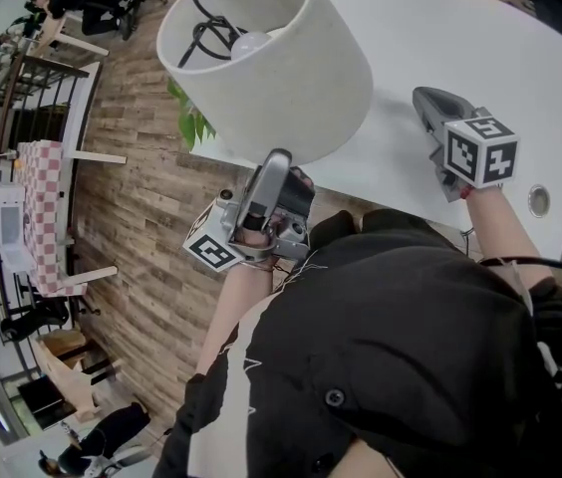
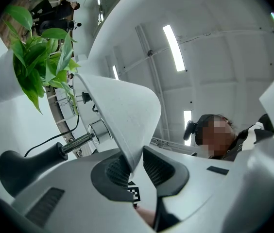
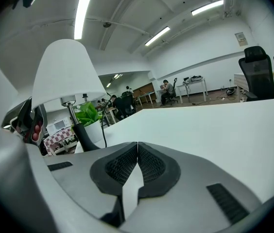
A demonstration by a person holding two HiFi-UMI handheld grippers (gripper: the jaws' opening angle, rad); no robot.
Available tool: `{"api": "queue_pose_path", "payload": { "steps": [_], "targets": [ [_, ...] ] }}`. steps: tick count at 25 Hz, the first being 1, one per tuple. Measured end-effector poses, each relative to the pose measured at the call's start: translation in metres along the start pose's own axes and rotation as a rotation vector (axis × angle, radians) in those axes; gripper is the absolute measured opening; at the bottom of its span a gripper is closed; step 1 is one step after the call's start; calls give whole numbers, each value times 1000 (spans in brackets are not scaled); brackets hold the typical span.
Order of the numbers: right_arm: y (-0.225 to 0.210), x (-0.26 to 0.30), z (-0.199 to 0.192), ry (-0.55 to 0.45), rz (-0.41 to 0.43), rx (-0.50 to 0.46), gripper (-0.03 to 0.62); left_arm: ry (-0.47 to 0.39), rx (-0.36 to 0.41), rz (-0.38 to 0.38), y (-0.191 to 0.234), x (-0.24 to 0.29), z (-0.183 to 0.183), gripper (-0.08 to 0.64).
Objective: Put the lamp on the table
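Observation:
The lamp has a white shade (image 1: 281,78), a metal stem (image 3: 71,111) and a black base (image 3: 85,137). Its base stands at the near left edge of the white table (image 1: 460,38), with a black cable trailing from it. My left gripper (image 1: 279,162) reaches up from below the table edge and is shut on the shade's lower rim, which runs down between its pads (image 2: 136,166). My right gripper (image 1: 422,98) lies low over the table, right of the lamp. It is shut with nothing in it (image 3: 137,152). In the head view the shade hides the base.
A green plant (image 1: 193,122) in a white pot (image 3: 92,130) stands just behind the lamp at the table's corner. A round cable hole (image 1: 538,200) sits near the table's front edge. Wood floor (image 1: 132,217), a checkered table (image 1: 42,207) and office chairs (image 3: 261,72) surround it.

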State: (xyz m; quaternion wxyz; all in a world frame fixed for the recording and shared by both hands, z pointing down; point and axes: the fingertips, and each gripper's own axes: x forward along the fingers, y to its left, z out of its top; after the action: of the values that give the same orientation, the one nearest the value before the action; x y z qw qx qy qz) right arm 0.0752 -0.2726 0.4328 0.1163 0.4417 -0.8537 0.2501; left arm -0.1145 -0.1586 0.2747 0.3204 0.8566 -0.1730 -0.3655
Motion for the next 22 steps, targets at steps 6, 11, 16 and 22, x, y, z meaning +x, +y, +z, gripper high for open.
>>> {"api": "queue_pose_path", "payload": {
  "steps": [6,11,16,22],
  "targets": [
    [4,3,-2,4,3,-2,18,-2,-1,-5,1,-4,2,61],
    [4,1,-3,5,-6,1,18,3,-9,5,2,-5,0,69],
    [9,0,-3,6,-10,-1,18,1,-16,8,3,-11,3,75],
    [7,-2,-1,2,-18,5,18,-14,-29,6,3,-13,6,85]
  ]
}}
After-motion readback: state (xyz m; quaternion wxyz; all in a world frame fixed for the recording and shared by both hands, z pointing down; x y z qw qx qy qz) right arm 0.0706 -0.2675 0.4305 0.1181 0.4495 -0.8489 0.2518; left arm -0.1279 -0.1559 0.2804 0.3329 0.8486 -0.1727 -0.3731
